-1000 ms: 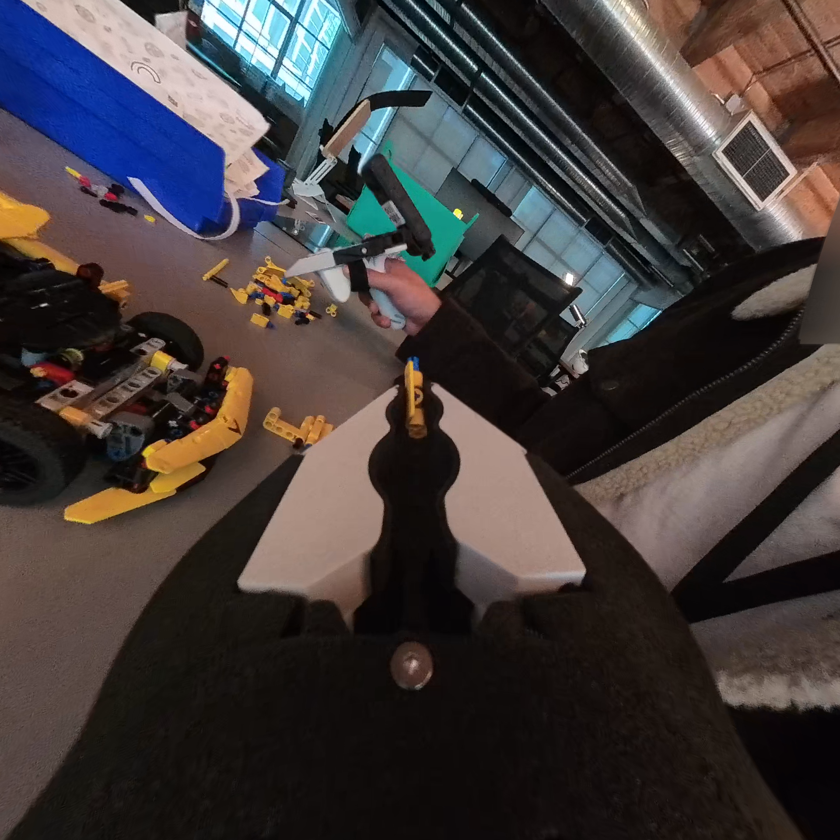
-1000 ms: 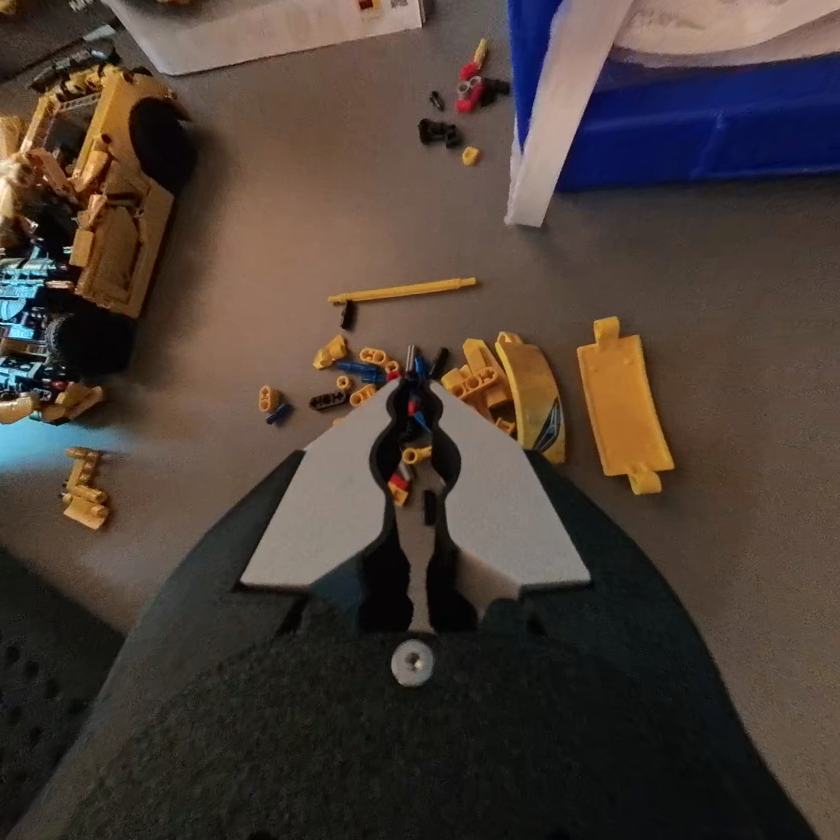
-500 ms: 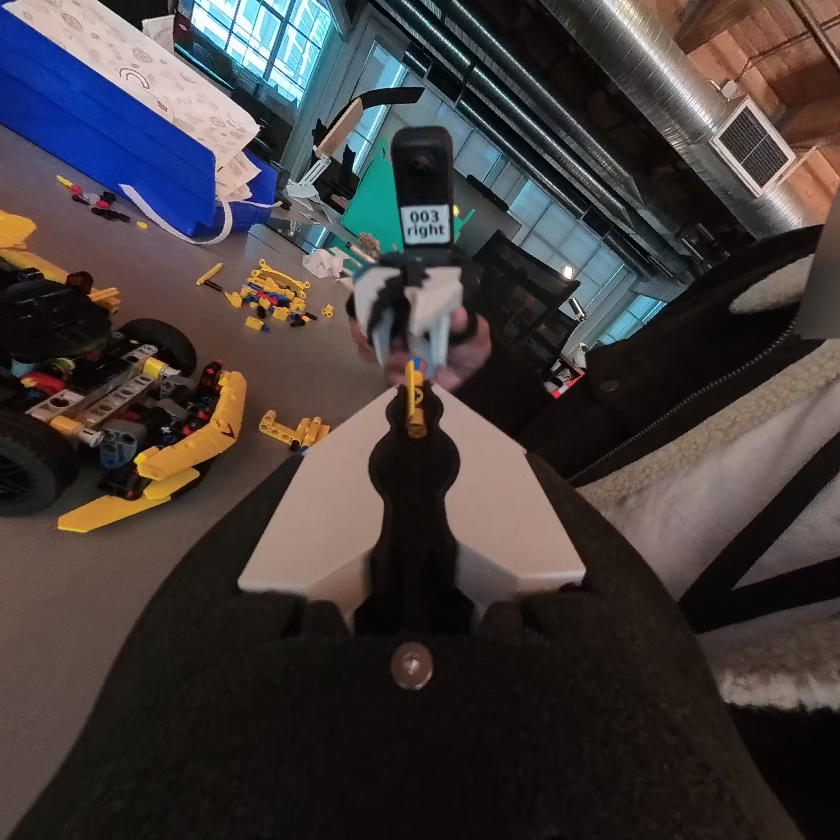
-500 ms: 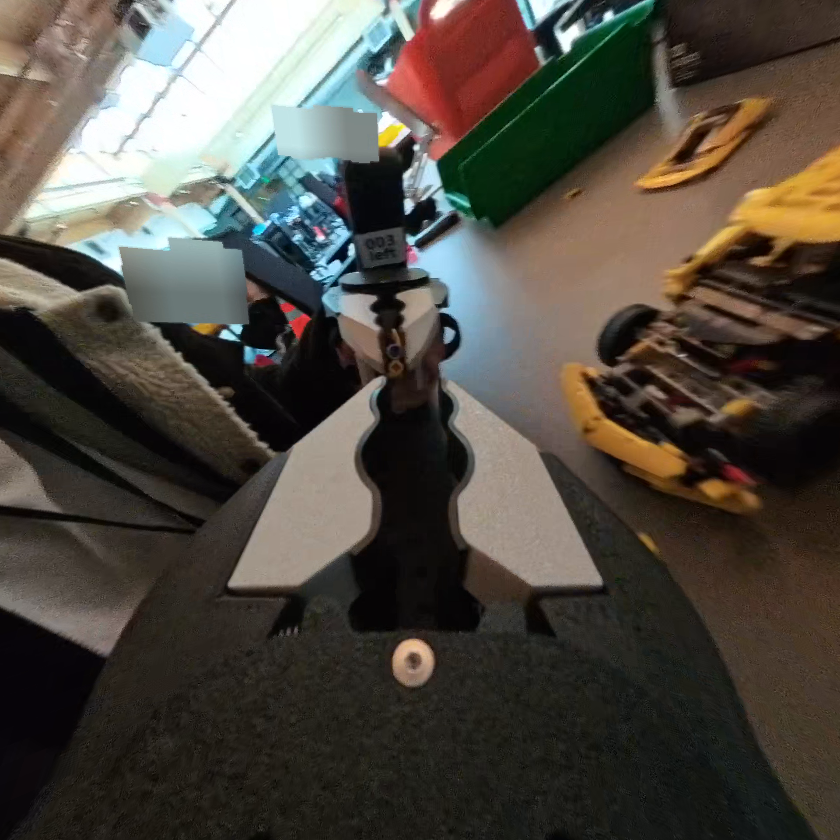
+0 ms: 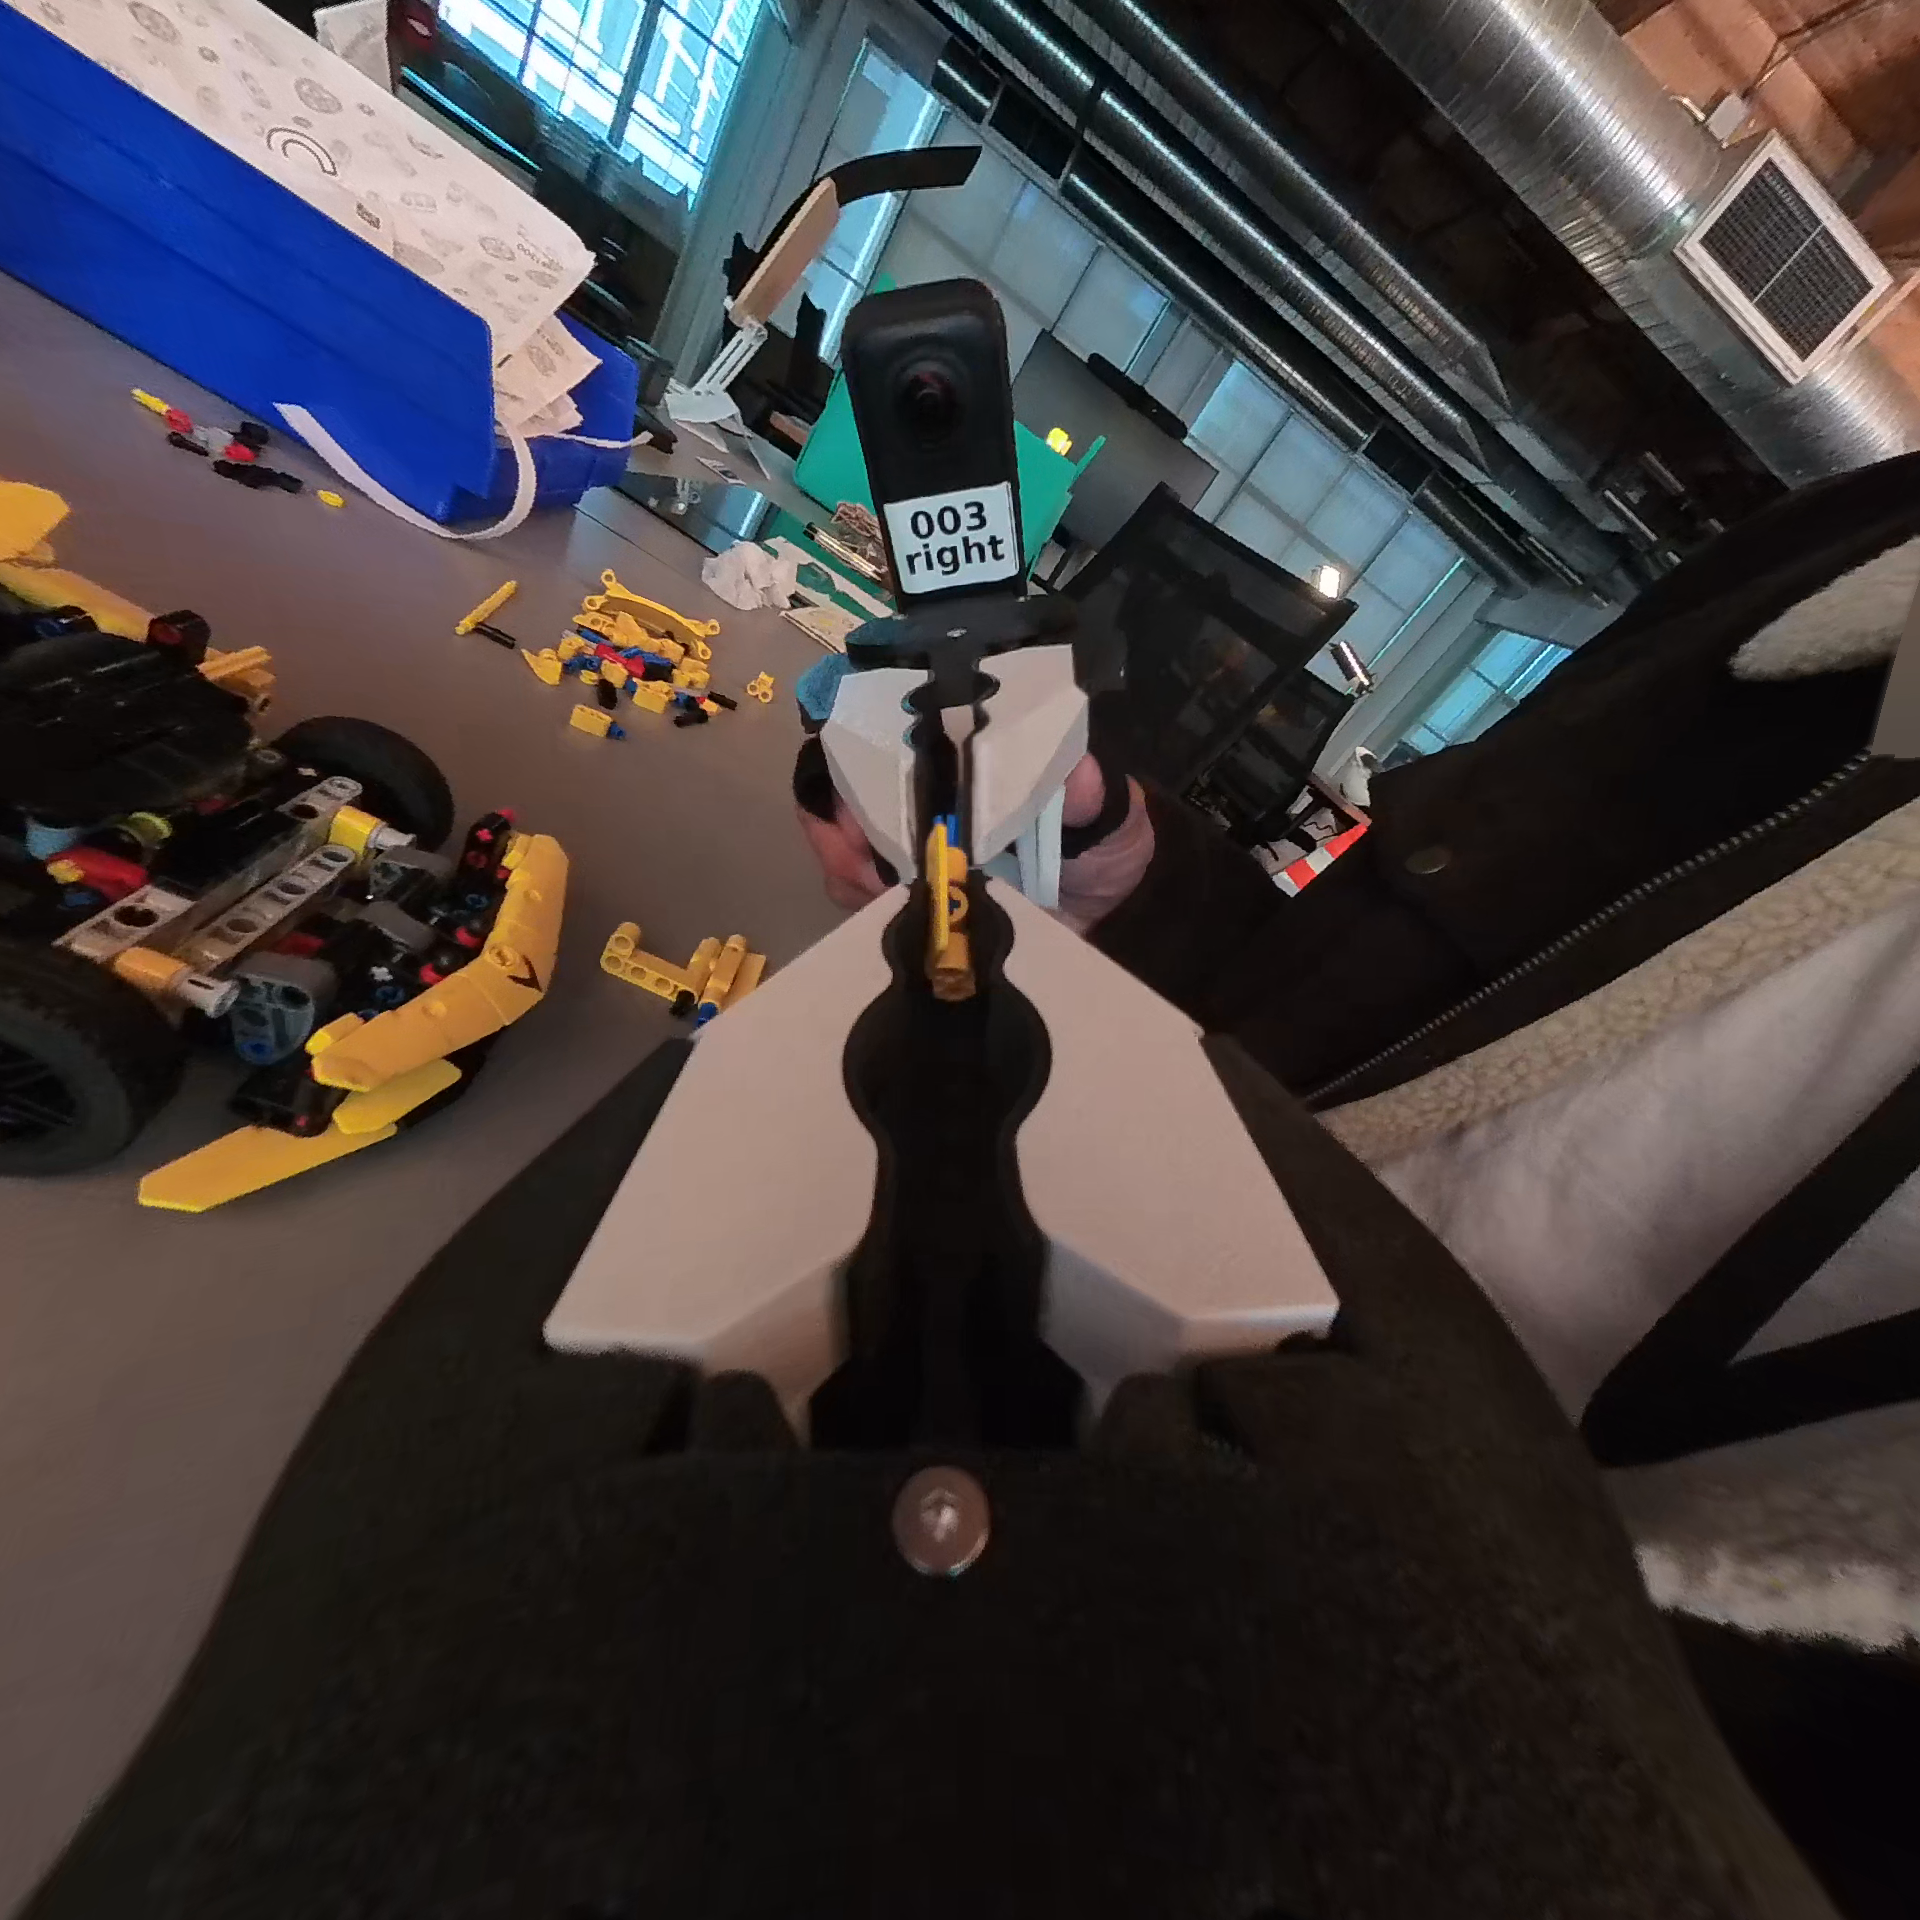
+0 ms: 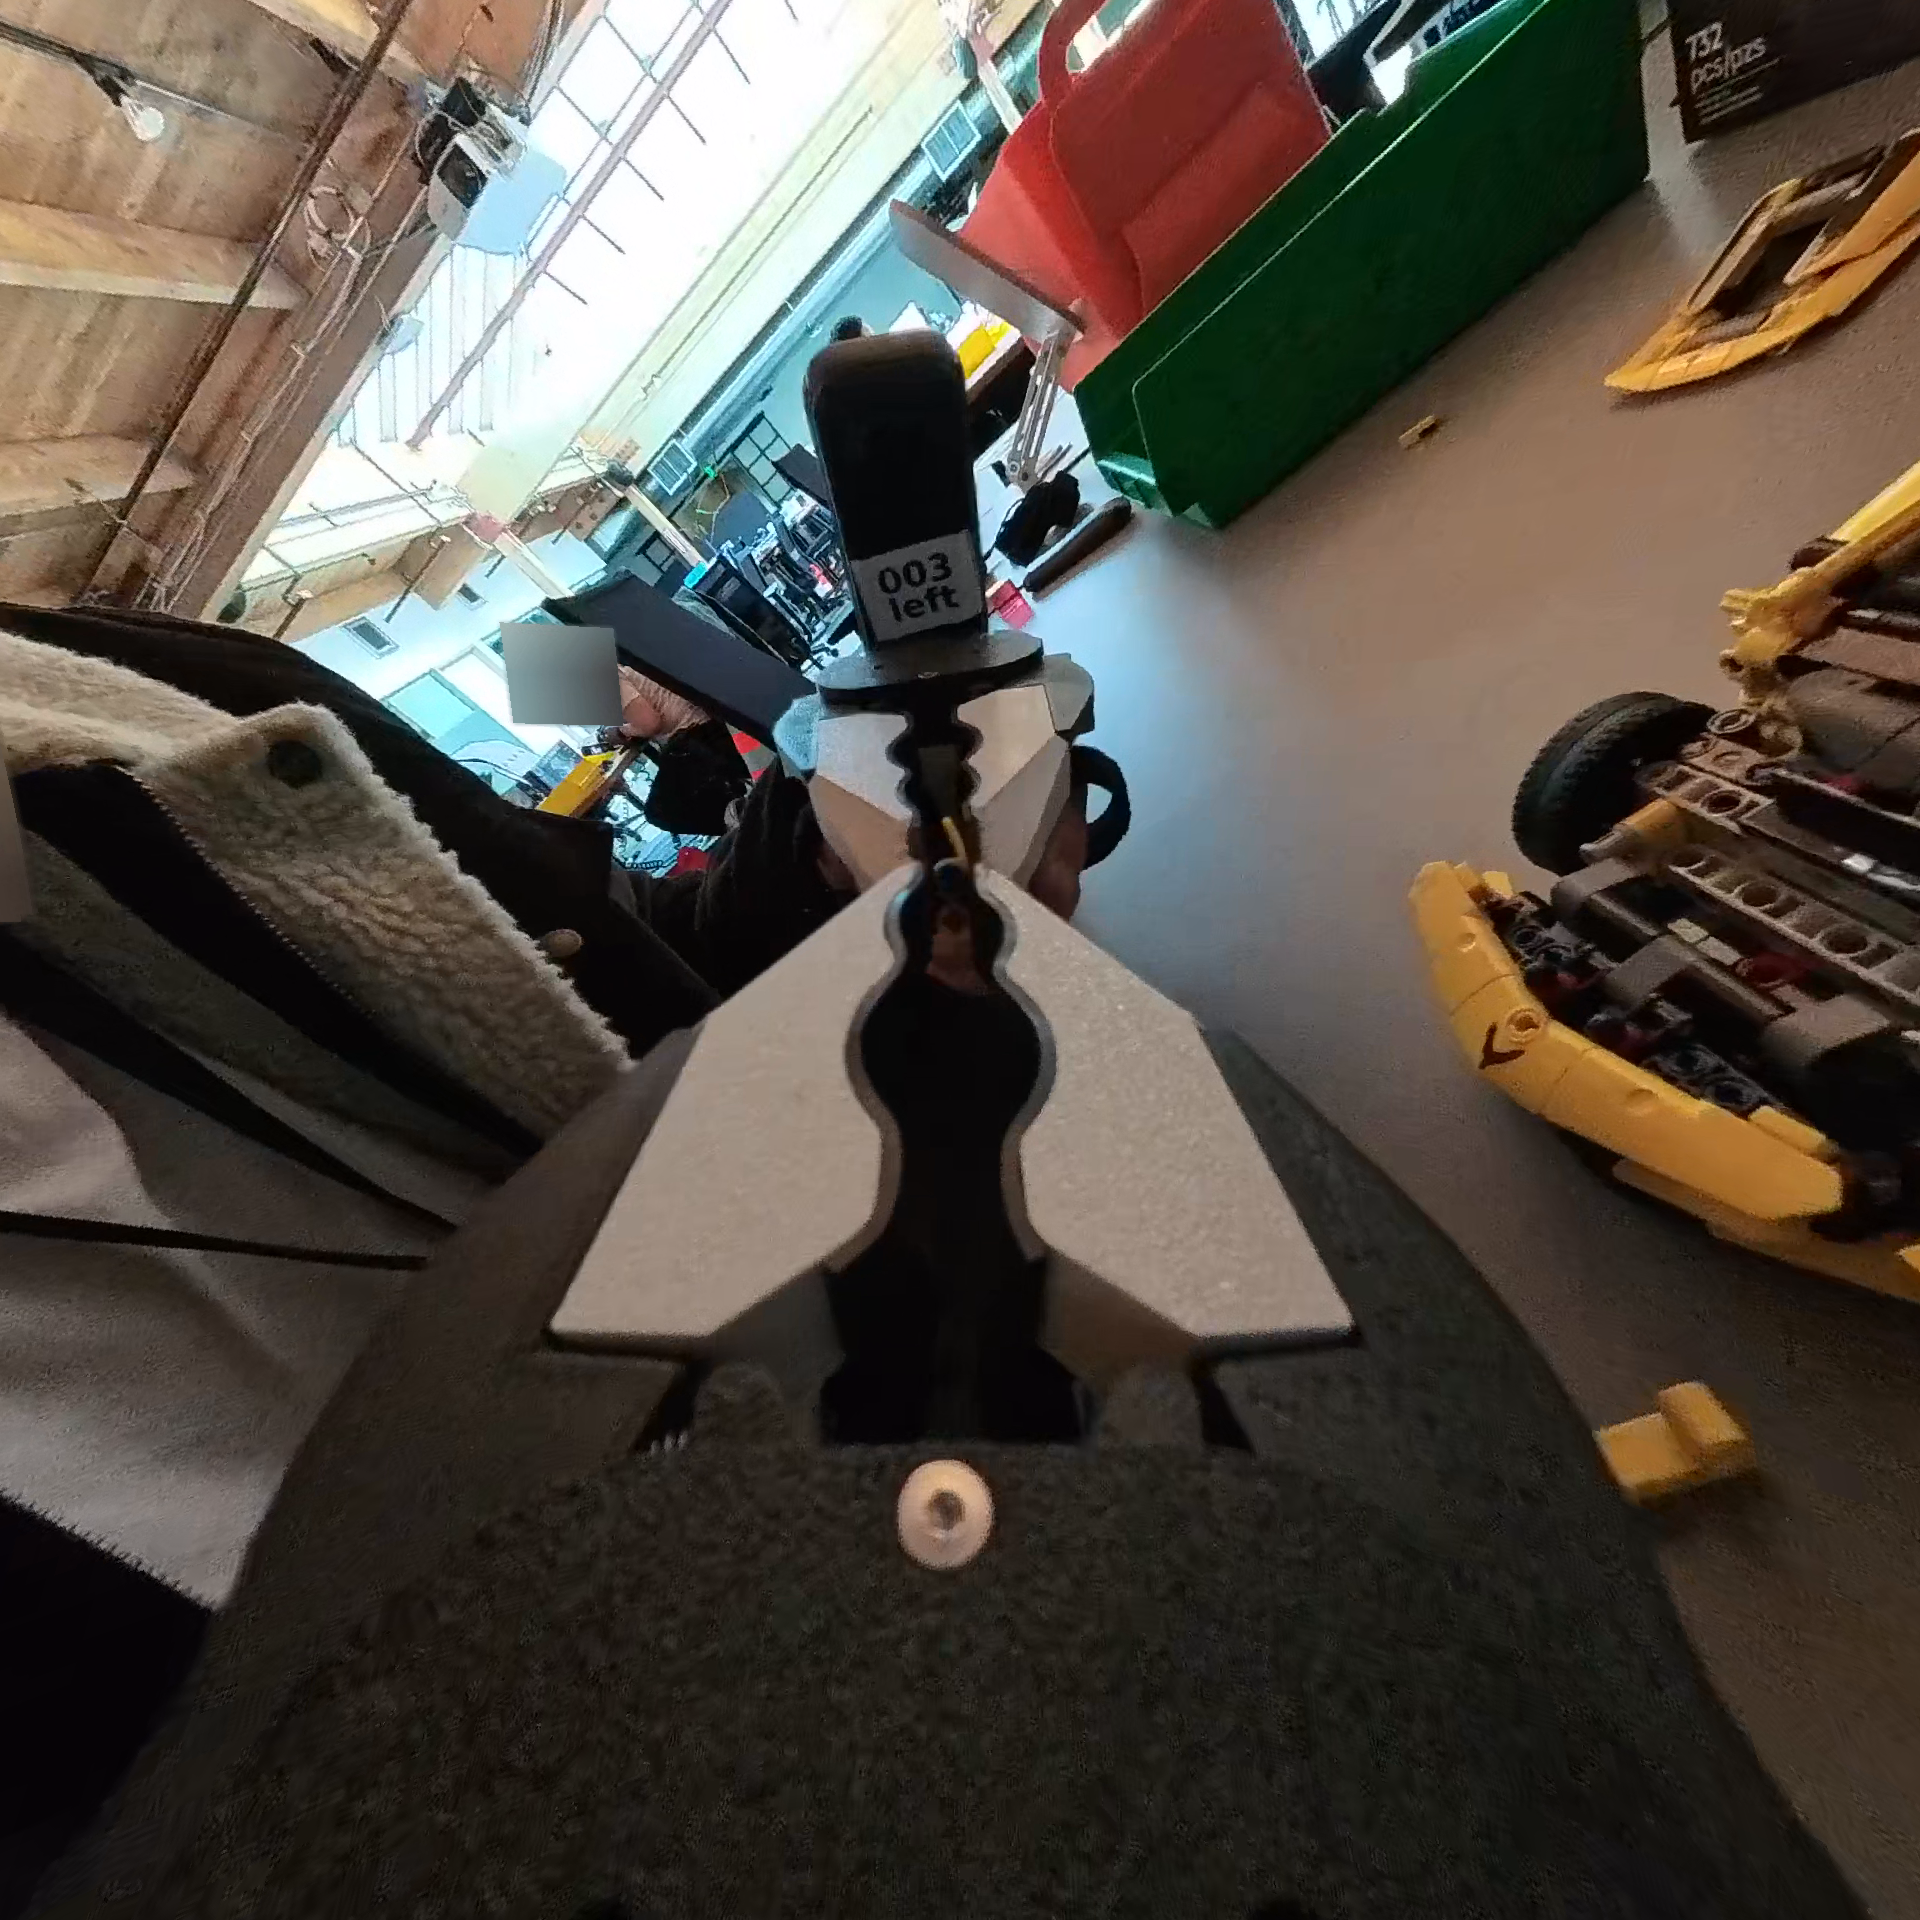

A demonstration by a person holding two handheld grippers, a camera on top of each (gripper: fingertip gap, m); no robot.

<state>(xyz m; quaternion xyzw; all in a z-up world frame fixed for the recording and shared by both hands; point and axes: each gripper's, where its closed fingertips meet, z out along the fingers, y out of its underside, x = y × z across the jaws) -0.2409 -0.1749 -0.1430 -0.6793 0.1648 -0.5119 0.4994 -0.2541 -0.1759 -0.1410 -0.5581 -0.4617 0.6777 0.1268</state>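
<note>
My left gripper (image 5: 948, 906) is shut on a small yellow toy-brick piece (image 5: 950, 940) with a blue pin at its far end, held in the air. My right gripper (image 6: 948, 881) faces it tip to tip, jaws nearly together on a small dark blue pin (image 6: 948, 879). In the left wrist view the right gripper (image 5: 945, 831) sits just beyond the yellow piece and touches its blue end. In the right wrist view the left gripper (image 6: 948, 831) shows the yellow piece (image 6: 952, 837) between its tips. A hand holds each gripper.
A half-built yellow and black toy car (image 5: 260, 883) lies on the grey table (image 5: 208, 1351); it also shows in the right wrist view (image 6: 1714, 987). A pile of loose pieces (image 5: 634, 665), a blue bin (image 5: 260, 291), a green bin (image 6: 1351, 291) and a person's jacket (image 5: 1558, 935) are around.
My right gripper lifted from the pile of loose pieces, turned to face the left gripper and closed in until the tips meet. The left gripper held its yellow piece still.
</note>
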